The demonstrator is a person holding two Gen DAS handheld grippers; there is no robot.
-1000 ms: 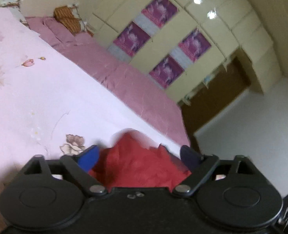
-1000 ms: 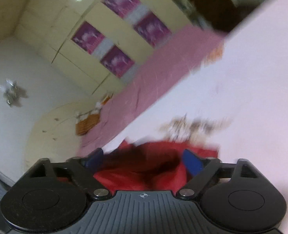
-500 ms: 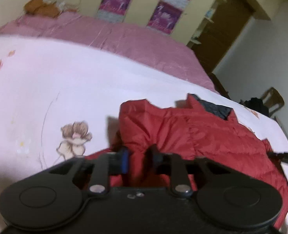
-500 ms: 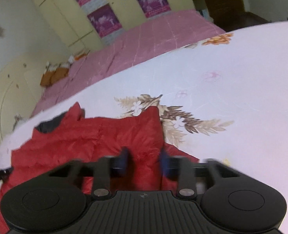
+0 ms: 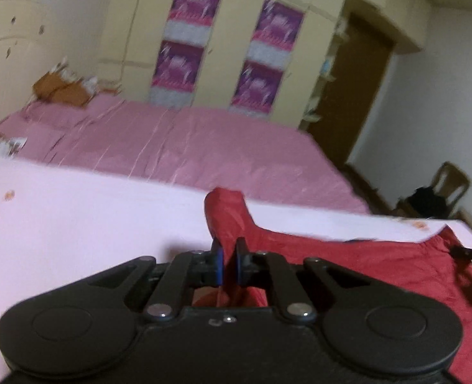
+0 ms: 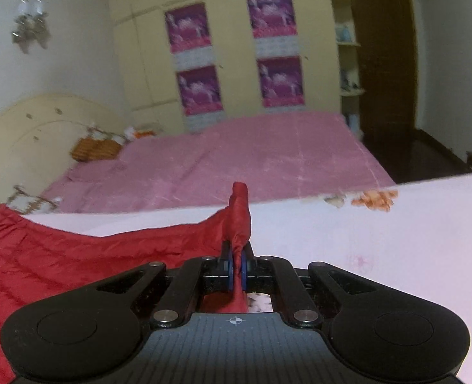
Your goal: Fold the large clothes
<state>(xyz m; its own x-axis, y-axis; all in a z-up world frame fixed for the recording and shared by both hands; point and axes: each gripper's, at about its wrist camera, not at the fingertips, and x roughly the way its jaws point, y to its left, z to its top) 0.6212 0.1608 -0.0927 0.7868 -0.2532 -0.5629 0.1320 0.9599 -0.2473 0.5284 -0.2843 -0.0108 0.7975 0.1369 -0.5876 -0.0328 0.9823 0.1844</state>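
Both sets of jaws have just snapped shut, so now the left gripper [image 5: 229, 264] pinches one corner of the red jacket [image 5: 364, 272] and the right gripper [image 6: 236, 270] pinches the other, holding it stretched flat over the white sheet [image 6: 380, 240], ready for folding.

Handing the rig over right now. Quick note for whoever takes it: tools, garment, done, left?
Left tool: shut on a pinched corner of the red jacket, jaws just closed.
Right tool: shut on another pinched corner of the same jacket, jaws just closed.
Jacket: spread on the pale floral sheet, stretched between both tools; pink bed lies beyond.
Done: both corners gripped.
Left: no fold visible yet; likely next, carry both corners over to make the first fold, then flatten.
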